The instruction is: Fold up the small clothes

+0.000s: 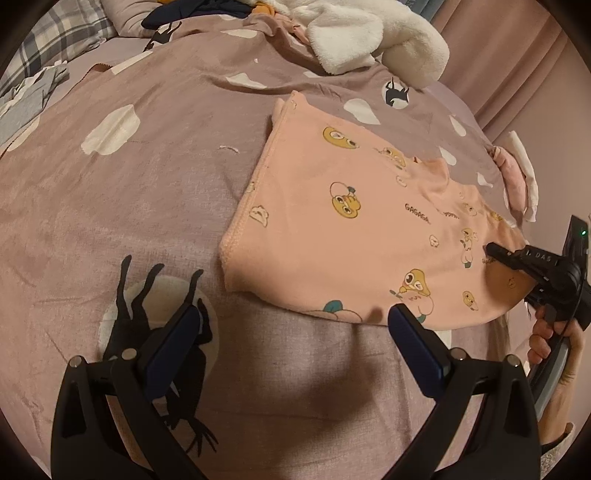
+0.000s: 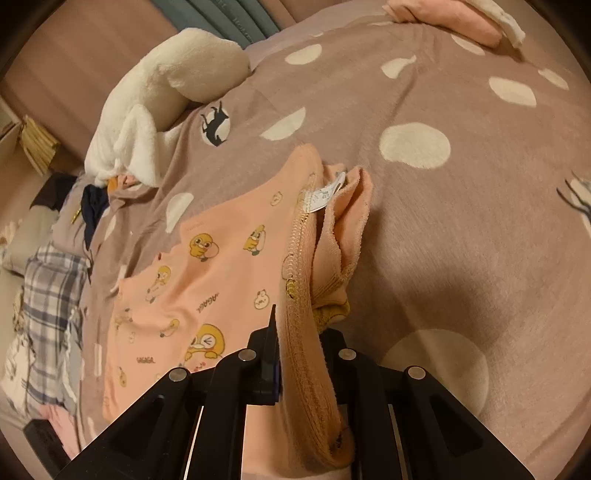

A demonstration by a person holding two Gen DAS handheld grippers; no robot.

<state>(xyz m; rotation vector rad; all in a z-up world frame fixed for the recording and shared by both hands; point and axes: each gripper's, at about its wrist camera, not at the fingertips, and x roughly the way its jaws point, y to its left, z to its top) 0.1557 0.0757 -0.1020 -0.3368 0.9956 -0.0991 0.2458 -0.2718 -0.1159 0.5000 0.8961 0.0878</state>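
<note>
Pink toddler pants (image 1: 332, 206) with yellow duck prints lie flat on the mauve bedspread (image 1: 147, 184). My left gripper (image 1: 295, 314) hangs open just in front of the pants' near edge, with nothing between its blue pads. In the left wrist view my right gripper (image 1: 493, 251) reaches in from the right onto the pants' right end, a hand (image 1: 554, 332) on its handle. In the right wrist view that gripper (image 2: 299, 332) is shut on the elastic waistband (image 2: 299, 258), which is lifted and bunched, with a white label (image 2: 327, 195) showing.
A white plush blanket (image 1: 369, 33) is heaped at the far side of the bed. Folded pink and white clothes (image 1: 517, 173) sit at the right edge. A plaid pillow (image 1: 55, 40) and dark clothes (image 1: 207, 11) lie at the far left.
</note>
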